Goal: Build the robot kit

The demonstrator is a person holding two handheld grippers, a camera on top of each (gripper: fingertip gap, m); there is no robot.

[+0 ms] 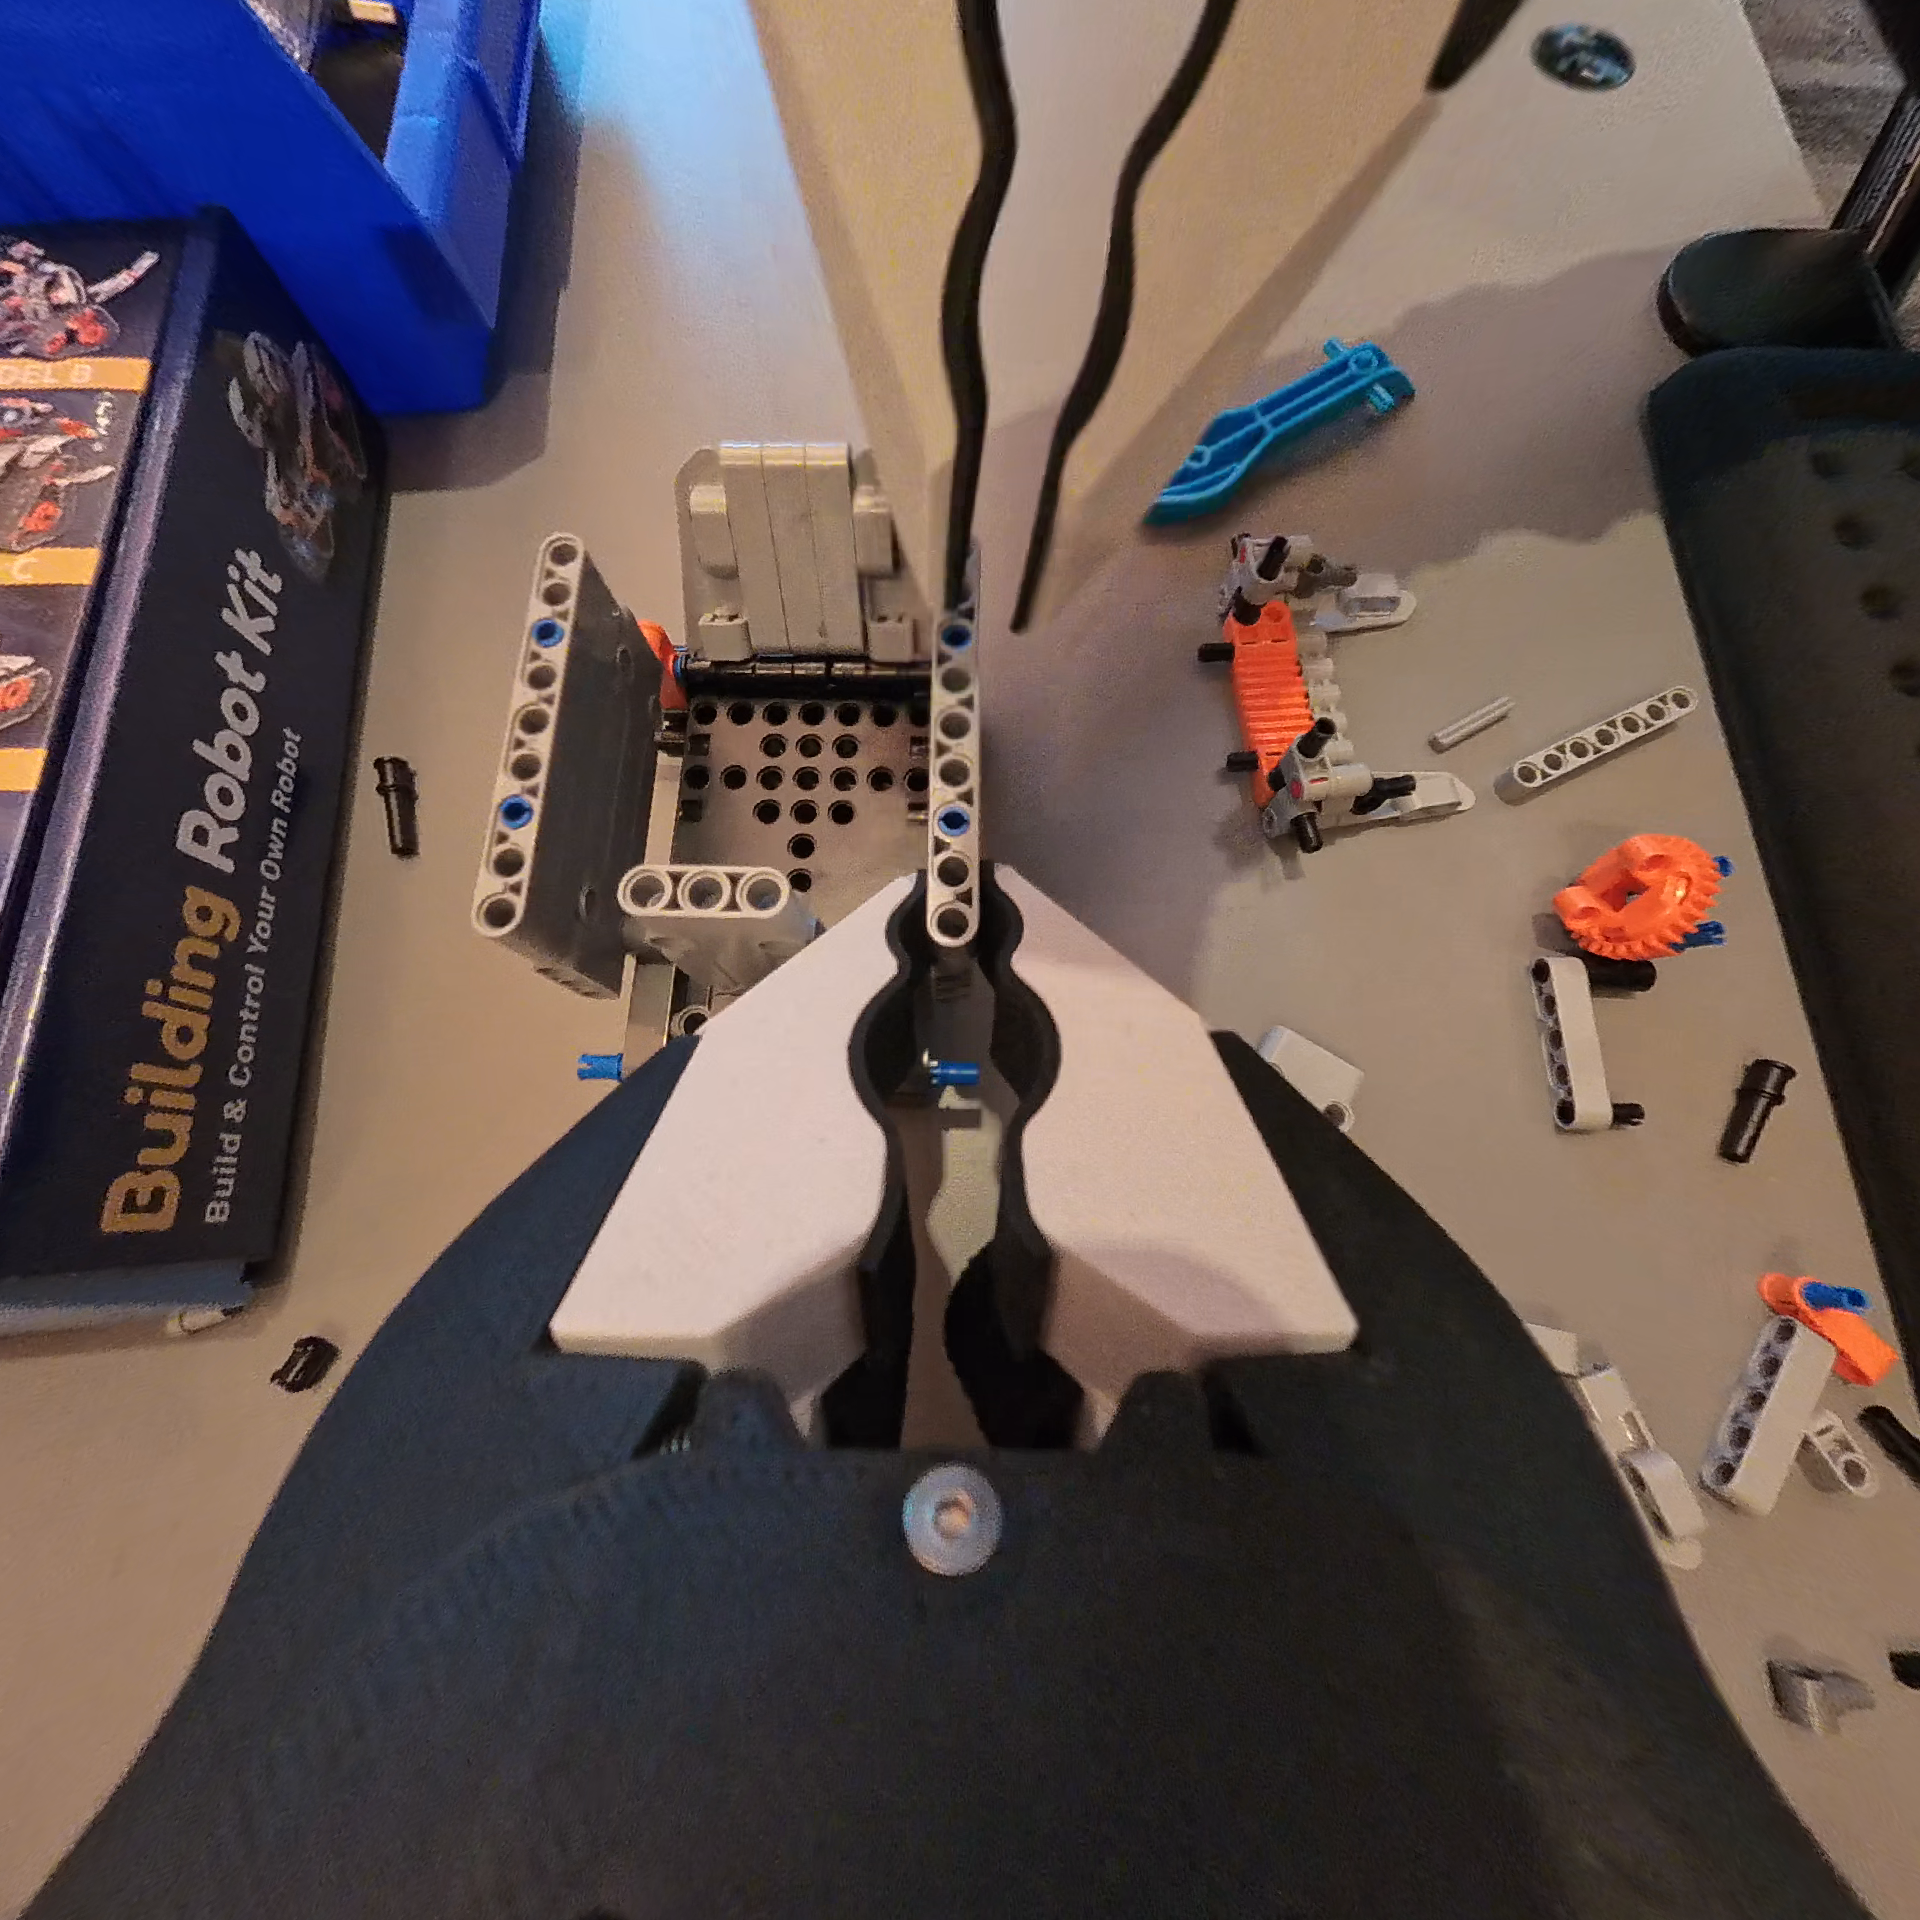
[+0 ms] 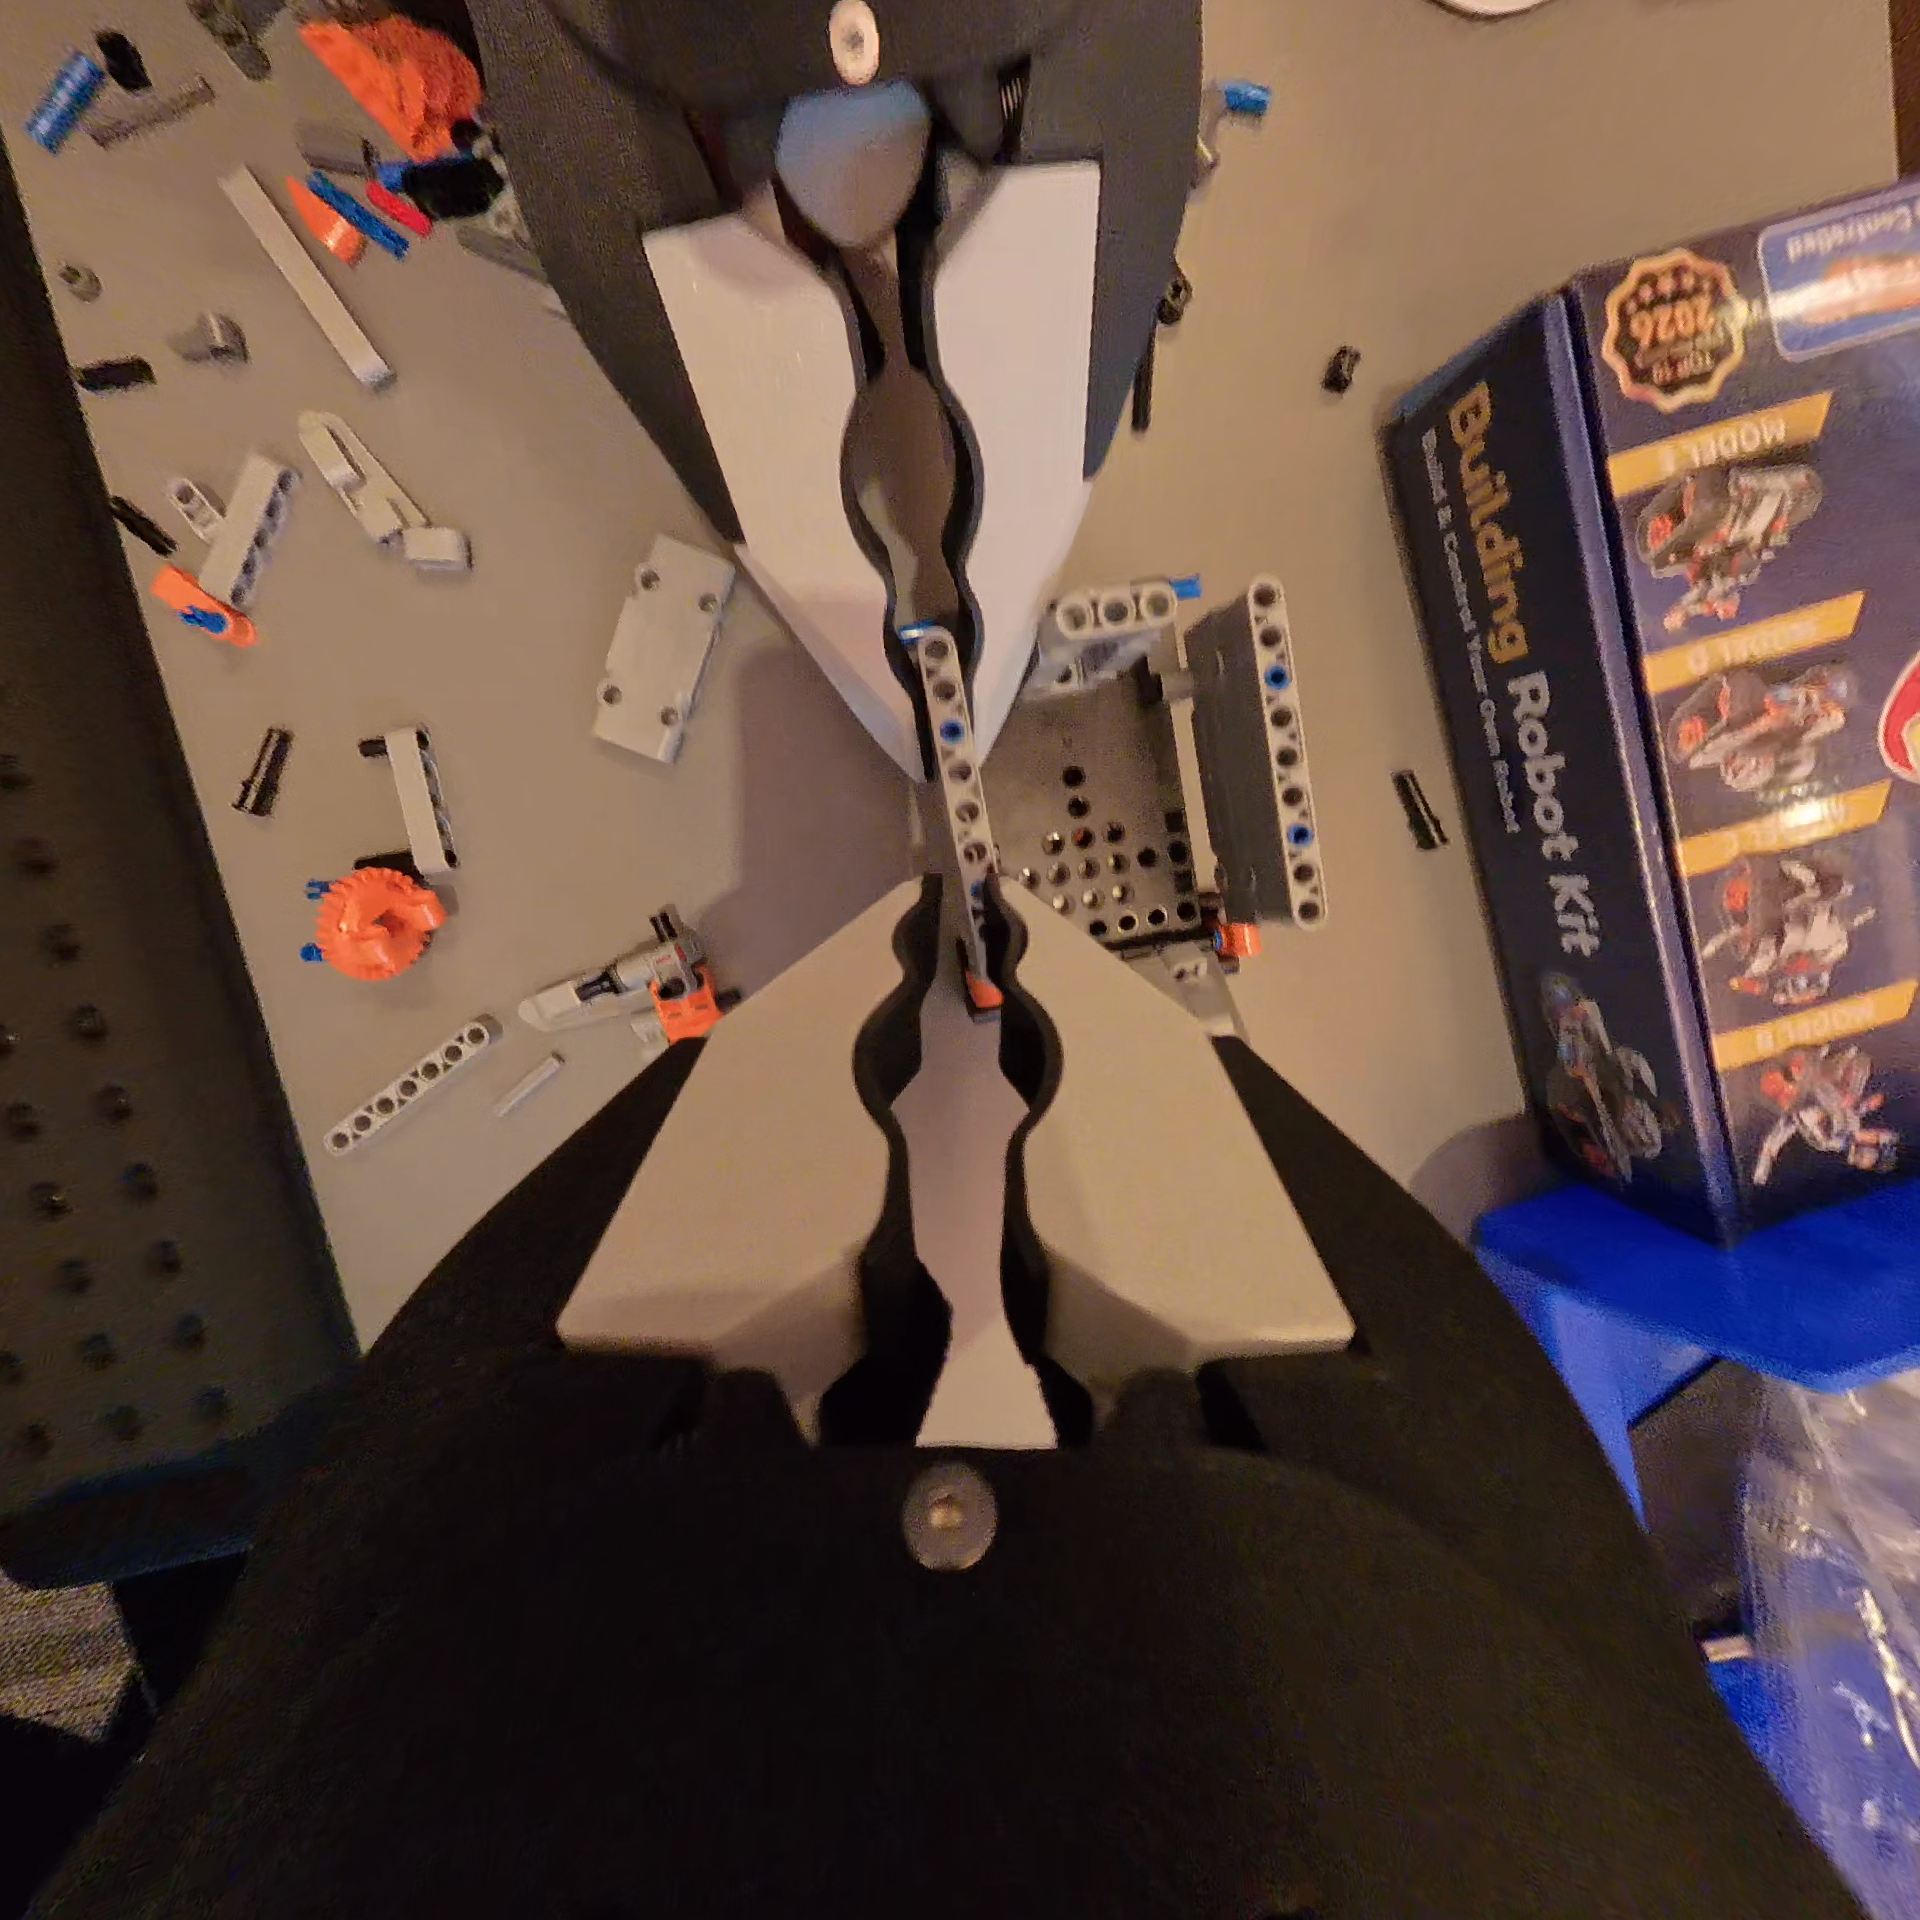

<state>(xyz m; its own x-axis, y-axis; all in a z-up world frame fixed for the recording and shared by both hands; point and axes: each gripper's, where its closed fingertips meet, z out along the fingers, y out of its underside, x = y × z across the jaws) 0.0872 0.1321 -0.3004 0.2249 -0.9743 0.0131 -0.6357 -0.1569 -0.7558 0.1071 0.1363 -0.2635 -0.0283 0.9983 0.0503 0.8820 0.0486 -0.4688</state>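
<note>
Both hand-held grippers meet over a half-built toy model on a grey surface (image 1: 1403, 260), each nipped onto an opposite end of the same white perforated beam (image 1: 954, 769).

The left hand-held gripper (image 1: 951, 920) has its jaws drawn narrow on the beam's near end. In the right wrist view the right hand-held gripper (image 2: 961, 909) is likewise closed to a slit around the other end, where a small orange piece (image 2: 982, 992) shows between its jaws.

The beam, studded with blue pins, runs along one edge of the model's dark perforated plate (image 1: 800, 779). Whether it is pressed fully home cannot be told.

So far a matching second beam (image 1: 530, 727) stands on the opposite edge, at 9 o'clock of the plate in the left wrist view. A light grey block (image 1: 790, 551) rises at 12 o'clock, and a short three-hole piece (image 1: 707, 891) sits at 6 o'clock.

Plenty lies unattached. At 3 o'clock of the model are an orange-and-grey sub-assembly (image 1: 1288, 696), a loose thin beam (image 1: 1600, 743) and an orange gear (image 1: 1636, 894). At 2 o'clock lies a teal blade-shaped part (image 1: 1278, 436), and a black pin (image 1: 397, 790) lies just beside the printed kit box (image 1: 156, 831) at 9 o'clock. A blue bin (image 1: 260, 156) stands at 11 o'clock.
</note>
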